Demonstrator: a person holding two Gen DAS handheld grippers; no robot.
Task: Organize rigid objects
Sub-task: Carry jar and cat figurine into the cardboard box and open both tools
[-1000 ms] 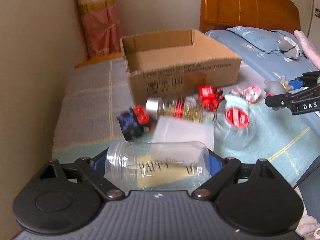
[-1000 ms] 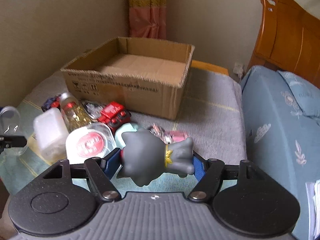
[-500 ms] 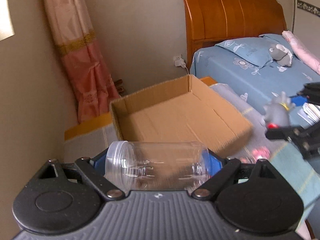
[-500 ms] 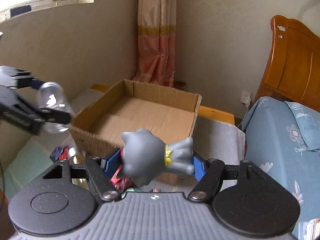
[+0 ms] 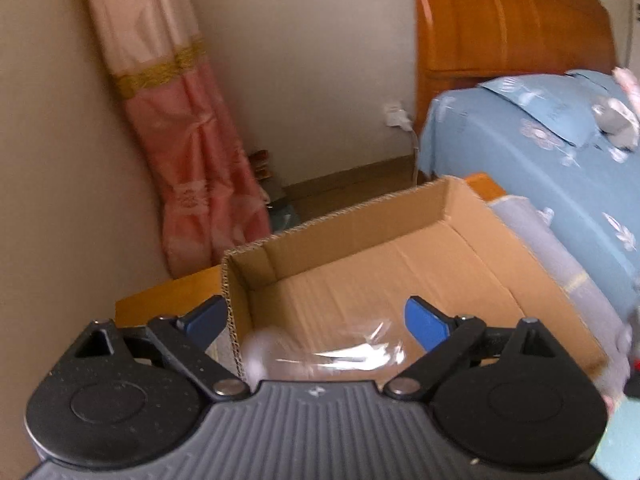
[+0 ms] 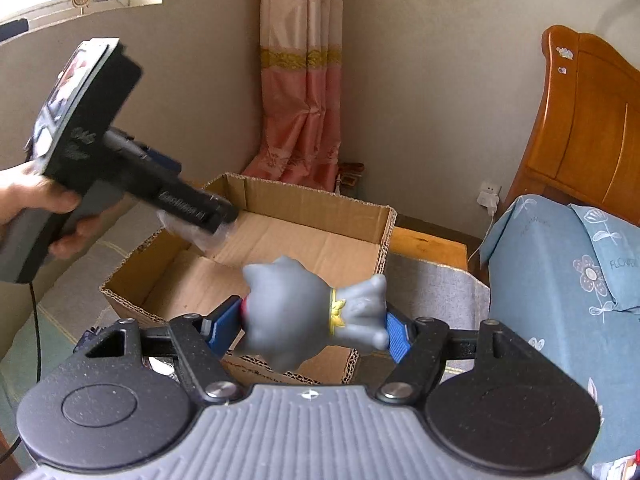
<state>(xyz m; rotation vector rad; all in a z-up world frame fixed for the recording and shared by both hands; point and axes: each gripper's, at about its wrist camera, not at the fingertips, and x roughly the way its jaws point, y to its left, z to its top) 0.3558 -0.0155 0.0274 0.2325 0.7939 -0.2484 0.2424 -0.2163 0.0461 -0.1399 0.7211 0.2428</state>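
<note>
The left gripper (image 5: 316, 322) hangs over the near left corner of the open cardboard box (image 5: 384, 264), and its blue fingers (image 5: 424, 326) stand wide apart with one on each side of the box's left wall. A clear plastic jar (image 5: 320, 356) shows as a blurred, shiny shape low between them, touching neither finger; whether it rests on the box floor or is in the air cannot be told. In the right wrist view the same jar (image 6: 200, 236) appears as a pale smear just under the tip of the left gripper (image 6: 216, 216), above the box's far left part. The person's left hand (image 6: 36, 208) grips that tool's handle at the left edge.

The right gripper (image 6: 316, 330) is closed on a grey cat figure (image 6: 304, 312), which lies sideways between the blue fingers (image 6: 224, 326), head to the left and feet to the right, with a yellow collar around its neck. The figure hangs above the near right wall of the cardboard box (image 6: 312, 248).

The box stands on a grey cloth (image 6: 432, 284). To the right lies a bed with a blue flowered cover (image 6: 560, 280) and a wooden headboard (image 6: 588, 120). A pink and cream curtain (image 6: 304, 92) hangs in the far corner behind the box. A wall socket (image 6: 490, 196) sits low on the far wall beside the headboard.
</note>
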